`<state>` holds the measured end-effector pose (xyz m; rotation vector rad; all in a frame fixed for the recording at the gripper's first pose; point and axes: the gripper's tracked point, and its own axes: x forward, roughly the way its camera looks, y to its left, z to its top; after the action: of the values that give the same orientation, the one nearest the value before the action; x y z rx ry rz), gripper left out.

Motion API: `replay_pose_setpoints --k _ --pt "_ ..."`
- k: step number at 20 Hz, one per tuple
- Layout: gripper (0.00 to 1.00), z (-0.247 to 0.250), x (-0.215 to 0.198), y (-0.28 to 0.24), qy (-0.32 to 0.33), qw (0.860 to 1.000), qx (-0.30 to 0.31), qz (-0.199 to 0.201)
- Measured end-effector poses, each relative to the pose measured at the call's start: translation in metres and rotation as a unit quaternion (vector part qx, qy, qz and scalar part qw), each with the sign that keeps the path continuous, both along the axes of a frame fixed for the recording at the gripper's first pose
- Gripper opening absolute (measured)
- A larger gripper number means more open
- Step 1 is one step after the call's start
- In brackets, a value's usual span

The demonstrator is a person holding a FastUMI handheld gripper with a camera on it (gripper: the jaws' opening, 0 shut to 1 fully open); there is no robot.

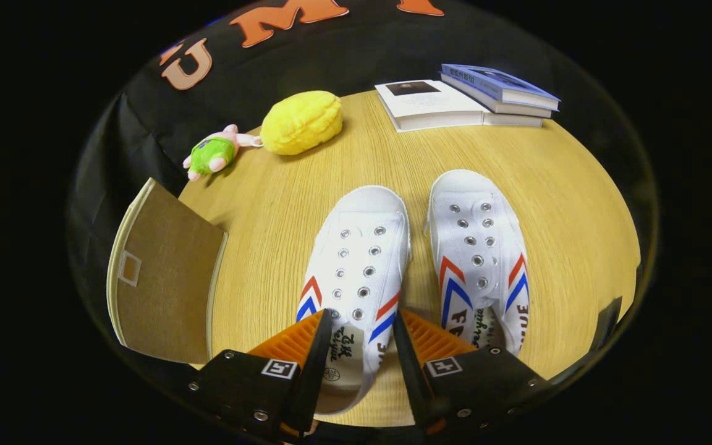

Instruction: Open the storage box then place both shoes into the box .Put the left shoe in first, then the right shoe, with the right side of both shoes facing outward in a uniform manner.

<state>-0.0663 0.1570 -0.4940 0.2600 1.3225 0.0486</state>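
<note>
Gripper view: gripper point(361, 321) tilted down, fingers spread around the left shoe's point(356, 272) heel end

Wooden table point(578, 204) carries two white shoes point(362, 259) (side by side), books point(473, 99), two plush toys point(300, 122).

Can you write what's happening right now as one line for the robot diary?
gripper: open, around left shoe heel | right shoe: beside it on table | box flap: open
</note>
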Motion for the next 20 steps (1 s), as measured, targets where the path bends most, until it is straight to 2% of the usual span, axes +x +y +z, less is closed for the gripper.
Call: replay_pose_setpoints --k 1,5,6,8,10,14,20 --pt "0.58 0.0 0.001 0.001 0.004 1.0 0.007 -0.009" --pt "0.3 0.002 0.002 -0.006 0.012 0.999 0.018 -0.044" --pt "0.16 0.0 0.001 -0.005 0.018 0.998 0.028 -0.056" --pt "0.08 0.004 0.004 -0.004 0.01 0.997 0.041 -0.07" --pt "0.06 0.01 0.005 0.003 -0.003 0.997 0.045 -0.059" --pt "0.06 0.043 0.01 0.044 -0.022 0.992 0.111 -0.054" --pt "0.06 0.106 0.031 0.095 -0.066 0.989 0.131 -0.018"
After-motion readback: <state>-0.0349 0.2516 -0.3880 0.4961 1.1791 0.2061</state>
